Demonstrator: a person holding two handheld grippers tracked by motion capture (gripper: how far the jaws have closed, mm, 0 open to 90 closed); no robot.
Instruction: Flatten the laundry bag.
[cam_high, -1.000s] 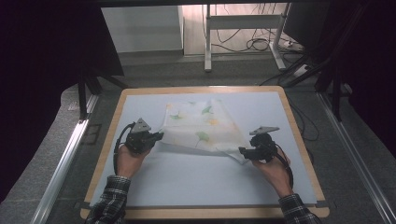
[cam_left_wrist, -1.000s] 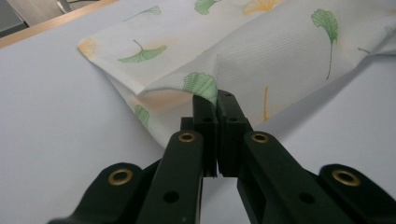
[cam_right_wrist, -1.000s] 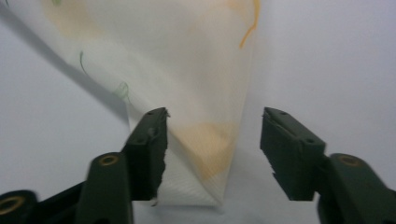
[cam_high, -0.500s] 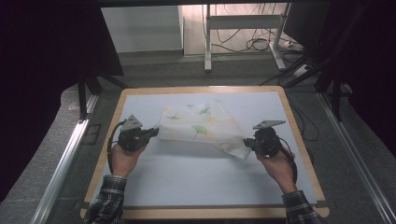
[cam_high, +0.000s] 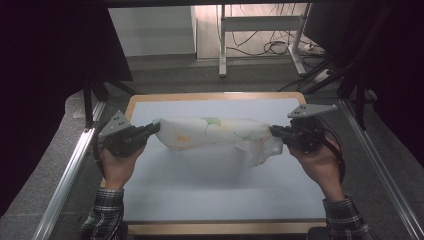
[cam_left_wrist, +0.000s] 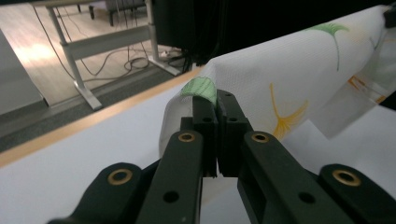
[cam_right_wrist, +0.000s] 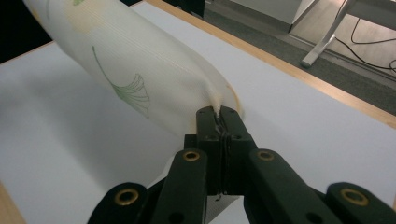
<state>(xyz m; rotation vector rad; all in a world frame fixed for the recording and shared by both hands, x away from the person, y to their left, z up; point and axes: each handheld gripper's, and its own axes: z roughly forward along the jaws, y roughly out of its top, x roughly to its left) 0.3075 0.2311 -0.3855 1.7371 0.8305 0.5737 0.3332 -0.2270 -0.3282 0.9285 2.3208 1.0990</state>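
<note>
At the left of the high view, the left gripper has its jaws clamped together on one end of the cloth; in the left gripper view the white fabric with a green leaf print bunches just beyond the closed tips. From there the cloth runs as a long, loosely rolled band across to the right, its long axis lying side to side between the two hands, hanging in the air above the white worktop. A loose fold droops lower near the right end.

At the right, the right gripper also has its jaws clamped on the cloth; they have just been closing, and the right gripper view shows a pinched corner of fabric between the tips, the printed cloth stretching away up and to the left of them.

Each gripper holds its own end, so neither hand is nearer than the other. The cloth lies straight between the two sets of jaws, and any coming move, whether spreading, folding or laying it down, likely depends on both hands keeping that line taut and level over the worktop.
</note>
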